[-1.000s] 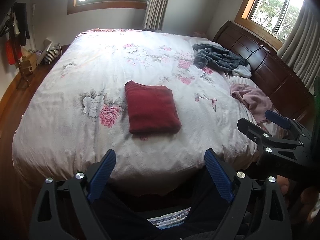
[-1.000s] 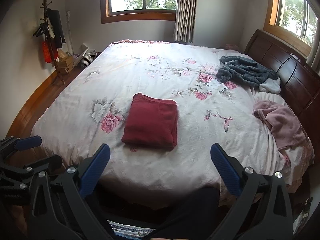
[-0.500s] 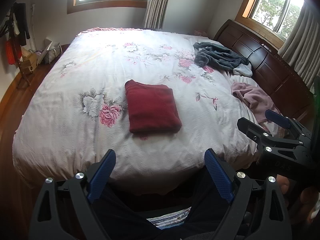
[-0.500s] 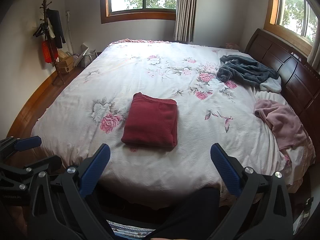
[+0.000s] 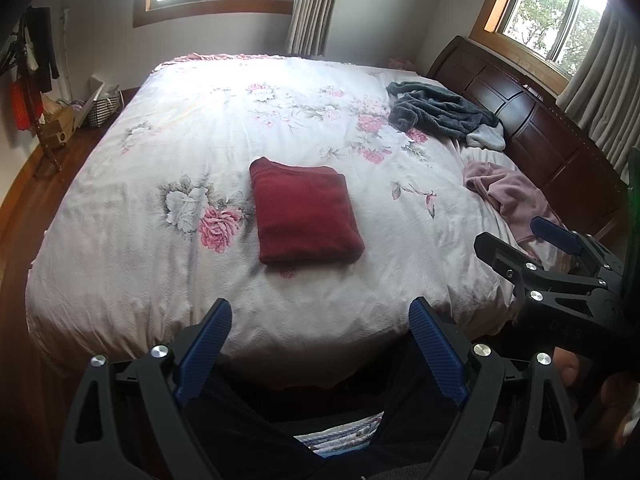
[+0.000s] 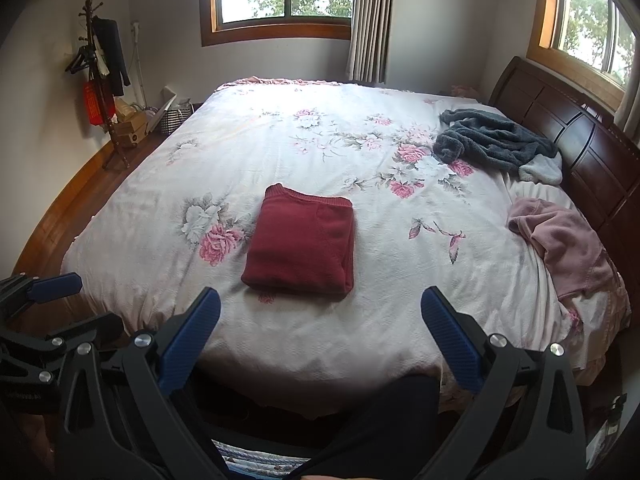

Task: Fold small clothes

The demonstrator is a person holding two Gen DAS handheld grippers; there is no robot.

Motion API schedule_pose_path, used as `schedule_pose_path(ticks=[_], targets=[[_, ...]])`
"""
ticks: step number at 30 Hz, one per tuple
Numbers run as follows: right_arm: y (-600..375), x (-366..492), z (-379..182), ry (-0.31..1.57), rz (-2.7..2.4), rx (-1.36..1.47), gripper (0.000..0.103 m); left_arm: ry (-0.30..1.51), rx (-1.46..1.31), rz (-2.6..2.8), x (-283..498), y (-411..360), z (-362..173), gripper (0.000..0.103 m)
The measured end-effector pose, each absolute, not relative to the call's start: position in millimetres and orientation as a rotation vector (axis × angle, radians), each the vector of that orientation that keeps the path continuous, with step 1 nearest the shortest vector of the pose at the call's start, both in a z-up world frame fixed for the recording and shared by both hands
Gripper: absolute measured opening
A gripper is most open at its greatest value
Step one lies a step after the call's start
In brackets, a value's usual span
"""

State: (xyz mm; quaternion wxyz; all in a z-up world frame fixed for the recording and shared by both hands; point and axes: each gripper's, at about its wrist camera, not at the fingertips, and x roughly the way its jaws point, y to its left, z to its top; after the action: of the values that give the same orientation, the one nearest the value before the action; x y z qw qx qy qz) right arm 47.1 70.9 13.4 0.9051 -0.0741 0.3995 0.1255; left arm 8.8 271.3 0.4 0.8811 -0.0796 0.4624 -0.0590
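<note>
red sweater (image 6: 302, 242) lies folded into a neat rectangle near the middle of the bed (image 6: 280, 136), long axis running away from the claws, ribbed edge at the far end. judged done. two unfolded pieces remain toward the headboard (image 6: 568, 136) side: pink garment (image 6: 564, 240) crumpled at the right edge, grey garment (image 6: 492, 138) heaped farther back, a pale bit touching it.

left claw (image 5: 320, 344): wide open, holding nothing, hanging off the near edge of the bed. right claw (image 6: 320, 328): same, wide open, empty.

key relation: pink garment lies to the right and forward of both claws; right claw is the nearer one. likely next pick is the pink piece, right claw leading, then dragging it to open quilt beside the sweater.
</note>
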Motion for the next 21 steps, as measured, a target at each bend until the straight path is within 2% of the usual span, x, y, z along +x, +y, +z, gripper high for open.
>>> schedule_pose_path(ticks=[21], targets=[[68.4, 49.8, 12.0, 0.823, 0.260, -0.154, 0.100, 0.958, -0.157, -0.132, 9.6, 277.5, -2.1, 0.090]])
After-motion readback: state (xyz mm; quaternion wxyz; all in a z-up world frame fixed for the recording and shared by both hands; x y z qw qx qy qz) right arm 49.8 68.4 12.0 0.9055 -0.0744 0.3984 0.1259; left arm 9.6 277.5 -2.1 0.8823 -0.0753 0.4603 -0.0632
